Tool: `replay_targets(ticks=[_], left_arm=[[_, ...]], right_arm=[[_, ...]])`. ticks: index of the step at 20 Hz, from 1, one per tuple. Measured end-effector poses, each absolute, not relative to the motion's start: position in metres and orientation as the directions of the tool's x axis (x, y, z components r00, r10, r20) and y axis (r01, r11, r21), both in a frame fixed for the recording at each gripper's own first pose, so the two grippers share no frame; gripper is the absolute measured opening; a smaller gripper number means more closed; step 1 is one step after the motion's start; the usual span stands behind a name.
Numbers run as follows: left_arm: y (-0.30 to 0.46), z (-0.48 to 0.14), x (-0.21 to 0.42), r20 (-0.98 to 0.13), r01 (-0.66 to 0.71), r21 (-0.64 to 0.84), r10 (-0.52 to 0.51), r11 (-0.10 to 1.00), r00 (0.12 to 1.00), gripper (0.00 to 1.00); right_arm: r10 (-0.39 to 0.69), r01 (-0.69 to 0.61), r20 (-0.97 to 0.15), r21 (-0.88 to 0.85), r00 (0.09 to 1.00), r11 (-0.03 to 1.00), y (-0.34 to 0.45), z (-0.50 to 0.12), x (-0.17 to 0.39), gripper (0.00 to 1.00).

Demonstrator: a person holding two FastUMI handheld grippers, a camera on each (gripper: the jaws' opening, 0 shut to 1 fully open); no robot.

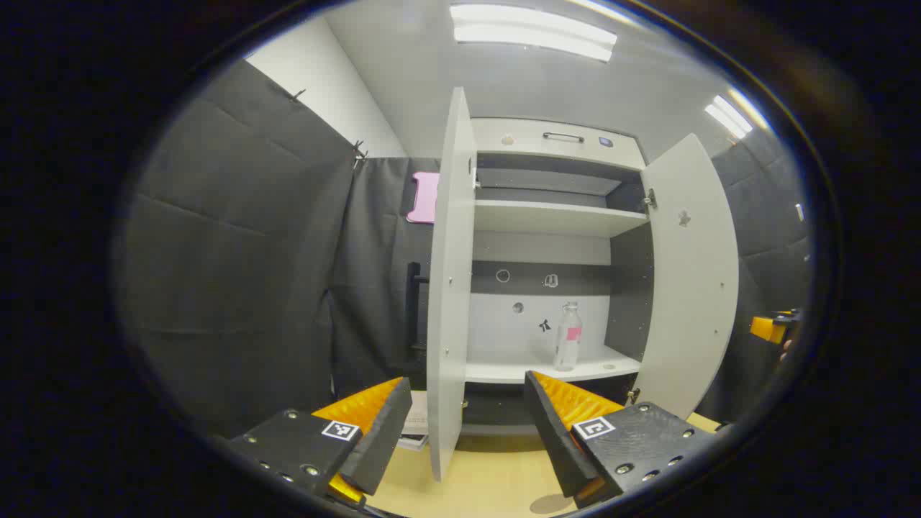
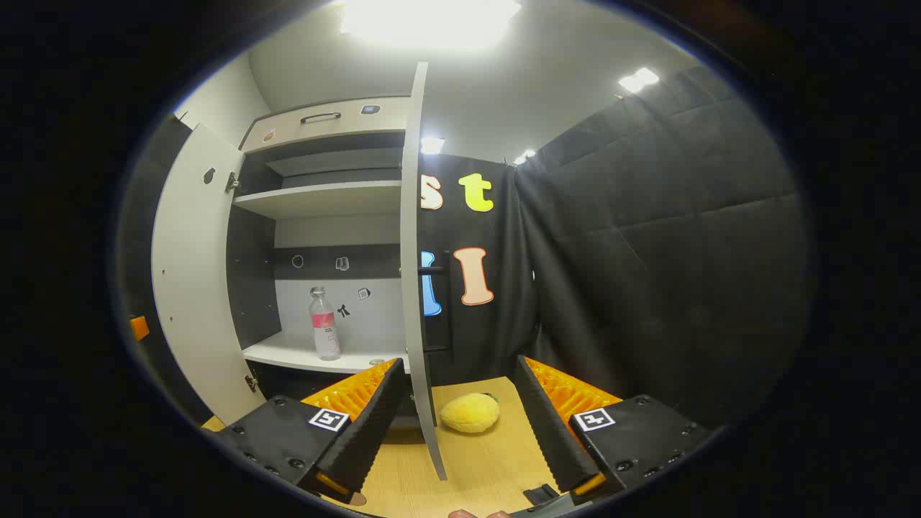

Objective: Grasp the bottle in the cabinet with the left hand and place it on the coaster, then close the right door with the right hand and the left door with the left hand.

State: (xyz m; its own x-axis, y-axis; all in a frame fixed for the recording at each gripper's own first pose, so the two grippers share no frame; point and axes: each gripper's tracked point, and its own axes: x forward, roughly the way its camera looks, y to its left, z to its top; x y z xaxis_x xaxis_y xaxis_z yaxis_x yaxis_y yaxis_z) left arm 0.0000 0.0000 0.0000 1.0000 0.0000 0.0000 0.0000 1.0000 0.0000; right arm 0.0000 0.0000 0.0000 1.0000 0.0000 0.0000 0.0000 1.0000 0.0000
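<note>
Both grippers hang back from the cabinet [image 1: 557, 137] with nothing between their fingers: our left gripper [image 1: 460, 424] has its jaws spread wide, and our right gripper [image 2: 457, 417] is spread just as wide. The bottle [image 1: 567, 337] stands upright on the lower shelf [image 1: 504, 370], toward the right side of the opening, well apart from either gripper. We see it again in the right gripper view [image 2: 324, 324], clear plastic with a pink label.

Both doors stand open. The left door [image 1: 450, 288] sits edge-on directly ahead of our left gripper, between its fingers in the left gripper view, and this is our first worry: if we drive straight in, we judge a finger could clip that edge and swing the door. We need to come around it toward the right.

The bottle is tall and narrow, so a glancing touch from one finger would likely tip it or push it toward the back wall. A grasp high near the cap could let it pivot.

We cannot make out the coaster clearly. A yellow soft object [image 2: 470, 413] lies on the wooden tabletop [image 2: 489, 460] near the right door [image 2: 414, 252], and it may hinder that door's closing sweep.
</note>
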Motion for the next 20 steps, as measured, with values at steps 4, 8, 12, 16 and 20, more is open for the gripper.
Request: replay_targets(ticks=[4,8,12,16,20], left_arm=[[-0.001,-0.008,-0.007,-0.017,0.012,0.009,-0.012,1.000,1.000,0.97],[-0.019,-0.011,0.001,-0.018,0.060,0.014,-0.060,0.998,0.998,0.98],[-0.036,-0.013,0.020,-0.026,0.094,0.008,-0.093,0.996,0.995,0.92],[-0.057,-0.015,0.047,-0.038,0.125,0.028,-0.124,0.992,0.992,0.92],[-0.091,-0.022,0.082,-0.053,0.181,0.046,-0.178,0.982,0.983,0.92]], right_arm=[[-0.022,0.022,-0.003,0.006,1.000,1.000,-0.009,-0.005,-0.006,0.98],[-0.060,0.060,-0.016,0.011,0.998,0.998,-0.021,-0.012,-0.011,0.98],[-0.090,0.090,-0.024,-0.003,0.996,0.996,-0.031,-0.018,0.001,0.98],[-0.107,0.107,-0.035,0.004,0.994,0.994,-0.039,-0.023,0.025,0.96],[-0.146,0.146,-0.024,-0.003,0.989,0.989,-0.055,-0.026,0.051,0.96]])
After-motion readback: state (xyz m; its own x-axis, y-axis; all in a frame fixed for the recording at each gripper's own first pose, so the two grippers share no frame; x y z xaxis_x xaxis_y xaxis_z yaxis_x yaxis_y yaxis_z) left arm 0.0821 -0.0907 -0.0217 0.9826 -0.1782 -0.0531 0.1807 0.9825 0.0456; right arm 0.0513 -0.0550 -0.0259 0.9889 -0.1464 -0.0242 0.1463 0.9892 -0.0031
